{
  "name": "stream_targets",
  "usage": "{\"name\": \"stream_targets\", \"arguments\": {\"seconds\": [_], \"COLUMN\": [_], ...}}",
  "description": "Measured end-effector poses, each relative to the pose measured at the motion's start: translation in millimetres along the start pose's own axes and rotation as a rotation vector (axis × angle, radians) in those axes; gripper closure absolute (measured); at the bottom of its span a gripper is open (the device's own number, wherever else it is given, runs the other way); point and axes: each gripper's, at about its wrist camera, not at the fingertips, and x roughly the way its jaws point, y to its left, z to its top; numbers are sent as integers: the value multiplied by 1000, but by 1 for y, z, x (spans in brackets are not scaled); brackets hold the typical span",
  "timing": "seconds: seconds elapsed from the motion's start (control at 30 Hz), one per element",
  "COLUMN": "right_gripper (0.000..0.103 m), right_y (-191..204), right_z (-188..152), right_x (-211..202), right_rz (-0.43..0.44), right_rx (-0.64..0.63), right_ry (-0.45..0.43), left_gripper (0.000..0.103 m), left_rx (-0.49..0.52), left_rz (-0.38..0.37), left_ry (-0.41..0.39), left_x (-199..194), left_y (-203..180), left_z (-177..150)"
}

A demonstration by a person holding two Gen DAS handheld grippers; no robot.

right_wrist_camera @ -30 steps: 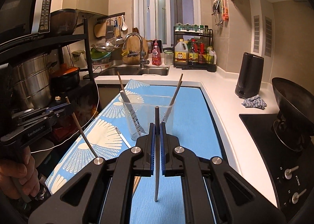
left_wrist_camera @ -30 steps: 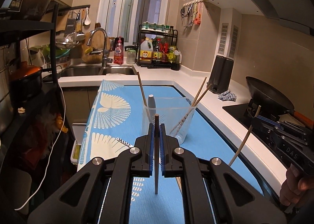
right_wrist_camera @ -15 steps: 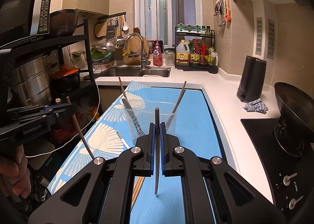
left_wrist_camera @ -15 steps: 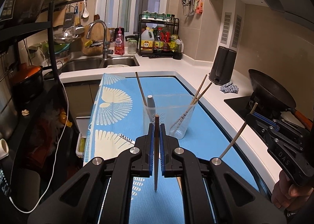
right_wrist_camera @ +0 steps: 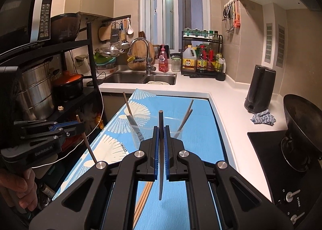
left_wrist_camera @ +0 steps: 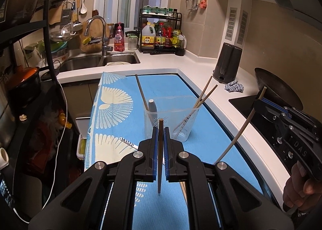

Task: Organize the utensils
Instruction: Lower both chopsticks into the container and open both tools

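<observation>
Chopsticks are what I am carrying: my left gripper (left_wrist_camera: 160, 139) is clamped on one chopstick (left_wrist_camera: 160, 161), which stands nearly upright between the blue pads, and my right gripper (right_wrist_camera: 160, 139) pinches a second dark chopstick (right_wrist_camera: 160, 157) the same way. Just ahead of both sets of fingertips stands the clear plastic cup (left_wrist_camera: 173, 117) on the blue patterned mat (left_wrist_camera: 112, 109). It already holds a stick leaning left (left_wrist_camera: 141, 94), a grey-handled utensil (left_wrist_camera: 152, 107) and a pair of chopsticks leaning right (left_wrist_camera: 204, 94).

From the left camera I see the right gripper off to my right, over the white counter edge (left_wrist_camera: 227, 113), its chopstick slanting down towards the mat. From the right camera, the left gripper (right_wrist_camera: 66, 129) sits off to my left, beyond the mat's left border, near the black shelving (right_wrist_camera: 90, 52).

More chopsticks (right_wrist_camera: 143, 199) lie on the mat under my right fingers. Between the cup and the sink (left_wrist_camera: 96, 60) the mat is open; the kettle (left_wrist_camera: 227, 62) and wok (left_wrist_camera: 277, 91) stand well apart to the right.
</observation>
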Motion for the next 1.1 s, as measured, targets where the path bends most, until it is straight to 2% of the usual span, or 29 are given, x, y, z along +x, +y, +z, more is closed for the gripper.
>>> {"name": "stream_targets", "arguments": {"seconds": [0.17, 0.37, 0.67, 0.83, 0.9, 1.1], "right_gripper": [98, 98, 98, 98, 98, 97], "right_y": [-6, -18, -15, -24, -28, -29], "right_z": [31, 78, 134, 126, 113, 67], "right_x": [1, 7, 30, 68, 84, 123], "right_rz": [10, 30, -11, -47, -51, -36], "right_rx": [4, 47, 36, 54, 61, 51], "right_ry": [-28, -73, -179, -189, -163, -49], "left_gripper": [98, 98, 98, 98, 98, 97], "left_rx": [4, -5, 8, 24, 9, 23], "left_rz": [-20, -61, -83, -56, -75, -56], "left_ry": [-5, -36, -163, -192, -163, -97], "left_x": [3, 7, 8, 40, 59, 106], "left_y": [5, 10, -4, -8, -8, -9], "left_z": [21, 68, 140, 149, 138, 96]}}
